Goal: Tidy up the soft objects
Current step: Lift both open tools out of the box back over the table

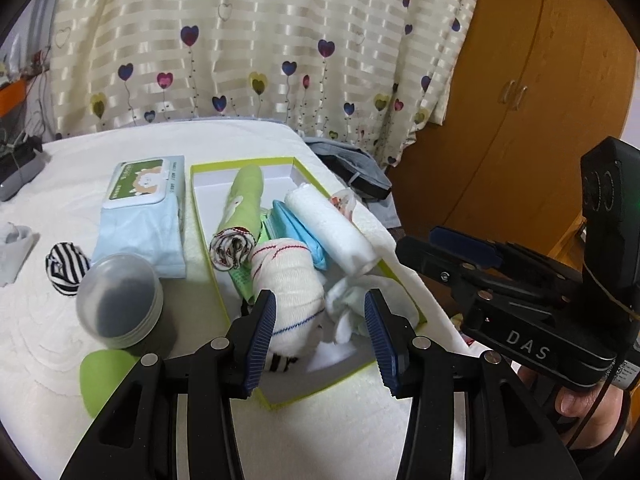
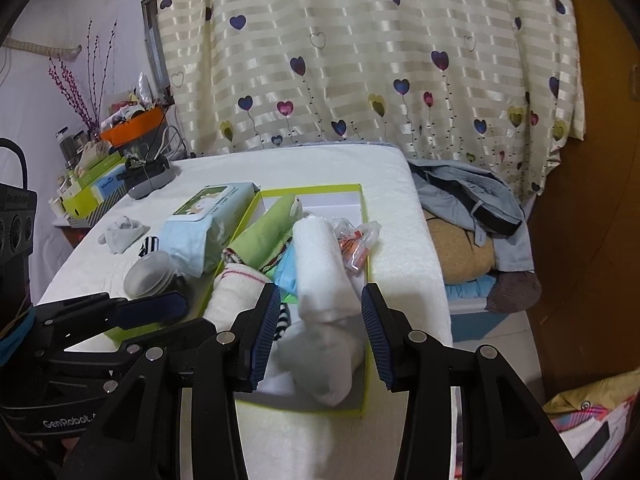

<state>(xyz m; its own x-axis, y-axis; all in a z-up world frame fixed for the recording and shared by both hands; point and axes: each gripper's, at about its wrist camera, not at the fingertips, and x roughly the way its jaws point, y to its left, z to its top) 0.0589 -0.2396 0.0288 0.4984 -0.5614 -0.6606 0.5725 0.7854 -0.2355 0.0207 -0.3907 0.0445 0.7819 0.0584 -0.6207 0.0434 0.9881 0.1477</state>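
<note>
Both hand-held grippers are seen held above a white-covered counter, each with its blue-padded jaws spread apart and nothing pinched between them. From the left wrist view, the left hand-held gripper is poised over the near end of a shallow green-edged box, and the right hand-held gripper is seen at the right edge, gripped by a hand. From the right wrist view, the right hand-held gripper is held over the same box, with the left hand-held gripper visible low on the left. Inside the box several rolled soft objects are packed side by side: a green rolled cloth, a cream sock roll with red and blue stripes, a folded blue cloth, a white towel roll and a pale crumpled sock at the near end. Outside the box, to its left, a pale blue wet-wipe pack, a lidded translucent jar and a black-and-white striped sock ball are laid on the counter. A grey sock is seen farther left. A heart-patterned curtain is hung behind the counter.
</note>
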